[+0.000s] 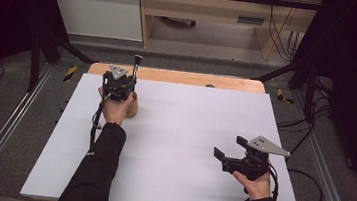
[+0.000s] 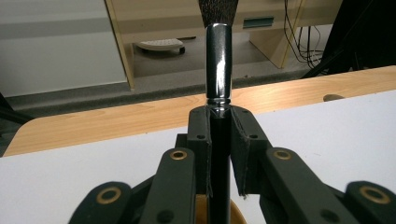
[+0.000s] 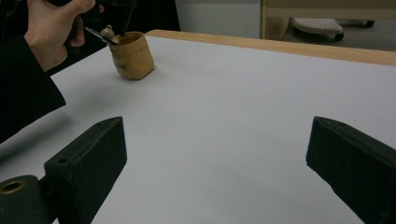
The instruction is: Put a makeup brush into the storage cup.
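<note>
white-topped table (image 1: 177, 145), small tan cup (image 3: 133, 55) on it

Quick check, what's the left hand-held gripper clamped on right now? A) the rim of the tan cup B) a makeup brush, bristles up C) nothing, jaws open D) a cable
B: in the left gripper view the left hand-held gripper has its jaws shut on the black handle of the makeup brush, chrome ferrule and bristles pointing up, above the tan cup.
</note>
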`<state>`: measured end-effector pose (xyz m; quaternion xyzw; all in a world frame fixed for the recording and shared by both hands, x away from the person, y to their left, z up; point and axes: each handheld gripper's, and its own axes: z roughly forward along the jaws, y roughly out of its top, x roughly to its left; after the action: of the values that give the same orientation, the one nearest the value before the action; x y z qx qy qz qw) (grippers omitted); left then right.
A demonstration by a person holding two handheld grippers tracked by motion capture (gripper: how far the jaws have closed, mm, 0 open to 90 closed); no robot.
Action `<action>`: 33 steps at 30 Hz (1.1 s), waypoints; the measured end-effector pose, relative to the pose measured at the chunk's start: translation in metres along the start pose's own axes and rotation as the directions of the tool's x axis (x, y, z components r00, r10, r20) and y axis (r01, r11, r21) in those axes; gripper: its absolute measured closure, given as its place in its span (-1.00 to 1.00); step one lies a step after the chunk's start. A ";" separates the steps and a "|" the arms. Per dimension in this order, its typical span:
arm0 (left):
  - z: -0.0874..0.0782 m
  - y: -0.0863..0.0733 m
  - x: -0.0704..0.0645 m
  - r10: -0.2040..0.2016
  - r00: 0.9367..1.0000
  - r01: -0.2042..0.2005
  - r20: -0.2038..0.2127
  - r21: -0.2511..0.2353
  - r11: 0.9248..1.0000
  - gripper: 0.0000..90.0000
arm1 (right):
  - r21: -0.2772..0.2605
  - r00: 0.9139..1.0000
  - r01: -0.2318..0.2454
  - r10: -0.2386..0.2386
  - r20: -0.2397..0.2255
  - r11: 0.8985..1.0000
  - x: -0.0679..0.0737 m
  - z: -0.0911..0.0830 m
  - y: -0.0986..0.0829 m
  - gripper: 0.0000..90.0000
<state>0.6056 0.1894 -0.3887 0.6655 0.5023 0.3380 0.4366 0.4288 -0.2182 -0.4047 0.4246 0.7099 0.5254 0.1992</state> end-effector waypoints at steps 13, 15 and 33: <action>0.006 -0.013 0.000 0.009 1.000 -0.008 -0.011 0.032 0.999 0.75 | -0.001 1.000 -0.002 0.002 -0.003 1.000 0.000 0.000 0.000 -0.87; 0.006 -0.016 0.001 0.002 1.000 -0.002 -0.012 0.033 0.999 0.75 | -0.001 1.000 -0.001 0.001 -0.001 1.000 0.000 0.000 0.000 -0.87; 0.004 -0.020 -0.004 0.061 0.998 -0.059 -0.018 0.079 0.995 0.75 | -0.004 1.000 0.005 -0.005 -0.007 1.000 0.002 -0.001 0.001 -0.87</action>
<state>0.6011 0.1869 -0.4088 0.6935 0.4994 0.3376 0.3945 0.4277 -0.2171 -0.4034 0.4207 0.7105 0.5279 0.1989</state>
